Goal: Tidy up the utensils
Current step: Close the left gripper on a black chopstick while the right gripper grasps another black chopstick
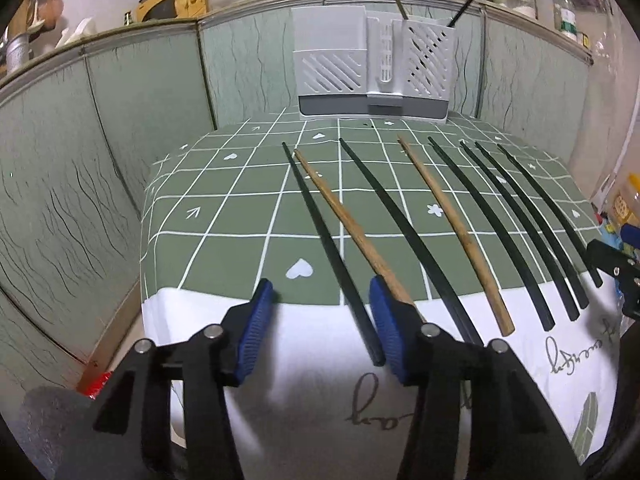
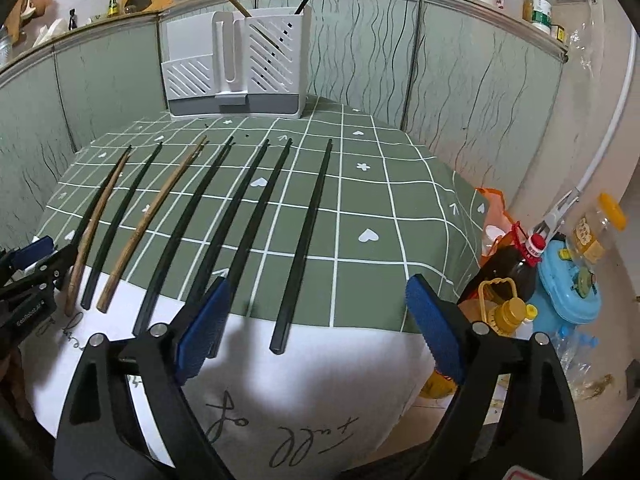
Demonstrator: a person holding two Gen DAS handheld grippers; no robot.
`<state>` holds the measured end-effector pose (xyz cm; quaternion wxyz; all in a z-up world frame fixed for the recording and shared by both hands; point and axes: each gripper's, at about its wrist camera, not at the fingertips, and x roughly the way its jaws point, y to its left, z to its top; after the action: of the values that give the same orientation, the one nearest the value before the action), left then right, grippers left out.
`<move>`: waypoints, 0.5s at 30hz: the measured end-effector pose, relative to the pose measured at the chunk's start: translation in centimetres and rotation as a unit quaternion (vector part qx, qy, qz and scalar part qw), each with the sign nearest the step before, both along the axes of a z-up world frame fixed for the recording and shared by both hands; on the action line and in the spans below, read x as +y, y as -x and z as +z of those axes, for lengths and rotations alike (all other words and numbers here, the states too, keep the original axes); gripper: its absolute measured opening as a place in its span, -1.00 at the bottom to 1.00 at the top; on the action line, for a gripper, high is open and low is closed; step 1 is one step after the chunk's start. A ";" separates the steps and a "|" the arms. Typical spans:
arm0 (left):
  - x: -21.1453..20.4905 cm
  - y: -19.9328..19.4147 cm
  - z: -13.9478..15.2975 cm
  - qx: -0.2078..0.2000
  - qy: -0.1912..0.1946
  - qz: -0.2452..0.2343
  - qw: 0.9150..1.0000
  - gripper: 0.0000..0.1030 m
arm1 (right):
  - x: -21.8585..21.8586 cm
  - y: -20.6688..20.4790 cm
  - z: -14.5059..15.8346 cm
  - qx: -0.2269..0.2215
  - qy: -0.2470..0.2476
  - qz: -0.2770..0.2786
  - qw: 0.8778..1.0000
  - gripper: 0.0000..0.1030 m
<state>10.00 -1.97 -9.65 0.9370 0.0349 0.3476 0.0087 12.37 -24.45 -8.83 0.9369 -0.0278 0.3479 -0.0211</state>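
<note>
Item: chopsticks lying in a row on the surface [image 1: 224, 216], which is wearing a green checked cloth with a white border; all positions are being given from the white slotted utensil holder [image 1: 370, 68] standing at the far edge of the surface. Eight sticks are lying in front of the holder, their thin tips pointing towards it and their thick ends reaching the white border. The leftmost black chopstick [image 1: 332, 248] is lying left of the holder's front, with a wooden chopstick [image 1: 344, 220] just beside it; a second wooden chopstick [image 1: 452, 224] is lying further right among the black ones. The rightmost black chopstick [image 2: 306, 240] is lying in front of the holder's right end, apart from its neighbours. Inside the holder's right compartment one wooden stick and one black stick are leaning. The left tongs [image 1: 320, 328] are standing about half open, straddling the near end of the leftmost black chopstick, the pads not pressing on it; the right-hand pad is covering the near end of the first wooden chopstick. The right tongs [image 2: 316, 320] are standing wide open, the near end of the rightmost black chopstick lying between their blue pads [image 2: 200, 328], untouched.
</note>
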 end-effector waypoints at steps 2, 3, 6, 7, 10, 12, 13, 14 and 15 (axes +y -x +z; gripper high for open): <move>-0.2 -0.2 0.0 0.003 -0.003 -0.001 1.000 -0.17 | -0.2 -0.2 -0.2 0.003 -0.005 -0.002 1.000 0.53; -0.4 -0.3 0.0 0.004 -0.004 -0.001 1.000 -0.24 | -0.3 -0.3 -0.2 0.005 -0.006 -0.003 1.000 0.47; -0.6 -0.6 0.0 0.007 -0.011 -0.001 1.000 -0.42 | -0.6 -0.5 -0.3 0.007 -0.016 -0.006 1.000 0.26; -0.6 -0.6 0.1 0.007 -0.012 0.000 1.000 -0.46 | -0.7 -0.6 -0.4 0.009 -0.020 -0.007 1.000 0.15; -0.5 -0.9 0.1 0.012 -0.009 0.006 1.000 -0.59 | -1.1 -0.9 -0.6 0.015 -0.035 -0.006 0.999 -0.14; -0.3 -1.1 0.1 0.013 -0.014 0.012 1.000 -0.71 | -1.0 -1.1 -0.7 0.016 -0.040 -0.004 0.999 -0.22; -0.3 -1.3 0.1 0.013 -0.016 0.014 1.000 -0.77 | -0.9 -1.1 -0.8 0.018 -0.041 0.000 0.999 -0.31; -0.2 -1.3 0.1 0.014 -0.015 0.015 1.000 -0.79 | -0.8 -1.2 -0.9 0.020 -0.040 0.002 0.999 -0.33; 0.0 -1.4 0.1 0.014 -0.012 0.016 1.000 -0.80 | -0.6 -1.4 -1.0 0.022 -0.038 0.006 0.999 -0.36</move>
<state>11.43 -1.98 -9.58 0.9311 0.0408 0.3615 0.0279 13.74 -25.08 -9.81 0.9294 0.0056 0.3691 -0.0015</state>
